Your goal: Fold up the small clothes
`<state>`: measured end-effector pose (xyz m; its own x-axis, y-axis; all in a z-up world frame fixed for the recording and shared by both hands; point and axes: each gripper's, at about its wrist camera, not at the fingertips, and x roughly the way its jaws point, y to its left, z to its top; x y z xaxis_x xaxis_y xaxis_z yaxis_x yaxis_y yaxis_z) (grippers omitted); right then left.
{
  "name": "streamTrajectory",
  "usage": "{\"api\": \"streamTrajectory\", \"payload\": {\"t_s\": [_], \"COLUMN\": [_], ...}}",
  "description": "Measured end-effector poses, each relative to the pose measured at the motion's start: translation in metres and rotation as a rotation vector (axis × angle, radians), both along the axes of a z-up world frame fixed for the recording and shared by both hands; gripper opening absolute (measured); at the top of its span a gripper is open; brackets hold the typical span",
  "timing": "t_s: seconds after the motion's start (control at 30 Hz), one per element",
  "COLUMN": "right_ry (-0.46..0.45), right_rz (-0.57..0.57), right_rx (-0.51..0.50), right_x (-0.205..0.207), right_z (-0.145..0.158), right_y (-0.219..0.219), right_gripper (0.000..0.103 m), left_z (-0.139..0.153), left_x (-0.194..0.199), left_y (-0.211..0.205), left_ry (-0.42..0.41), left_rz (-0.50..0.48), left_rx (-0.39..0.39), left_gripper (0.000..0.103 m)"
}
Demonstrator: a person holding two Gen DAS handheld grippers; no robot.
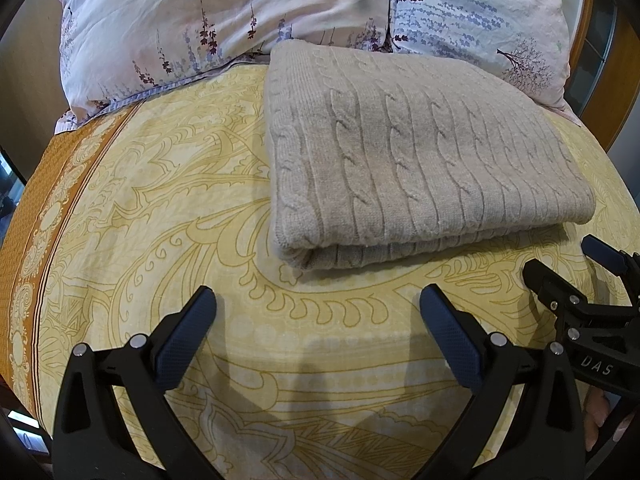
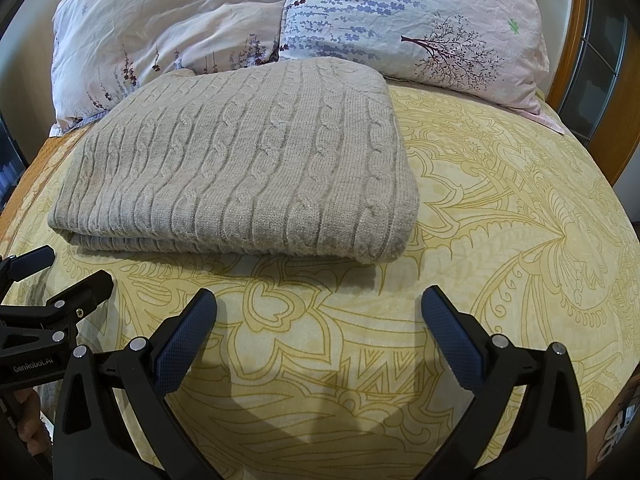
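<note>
The left gripper (image 1: 318,304) stands wide apart and grips nothing, hovering over the yellow patterned bedsheet (image 1: 160,208). The folded beige cable-knit sweater (image 1: 416,160) lies flat ahead of it, slightly to its right, well clear of the fingertips. The right gripper (image 2: 319,305) is likewise spread and empty; the sweater sits ahead and to its left, its far edge against the floral pillows (image 2: 280,12).
</note>
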<state>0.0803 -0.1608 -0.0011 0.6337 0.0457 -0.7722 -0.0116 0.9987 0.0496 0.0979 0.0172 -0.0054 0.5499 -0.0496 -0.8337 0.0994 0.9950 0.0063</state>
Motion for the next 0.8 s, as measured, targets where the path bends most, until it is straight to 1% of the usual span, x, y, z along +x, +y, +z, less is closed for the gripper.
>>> {"api": "streamTrajectory", "payload": {"t_s": [0.8], "right_ry": [0.000], "right_rz": [0.002], "right_rx": [0.000], "right_x": [0.0002], "right_z": [0.0000], "right_y": [0.0001], "right_gripper": [0.102], "left_z": [0.0006], "left_x": [0.0012], "left_y": [0.0011], "left_ry": [0.006], "left_rz": [-0.004], "left_rx": [0.000], "left_gripper": [0.101]}}
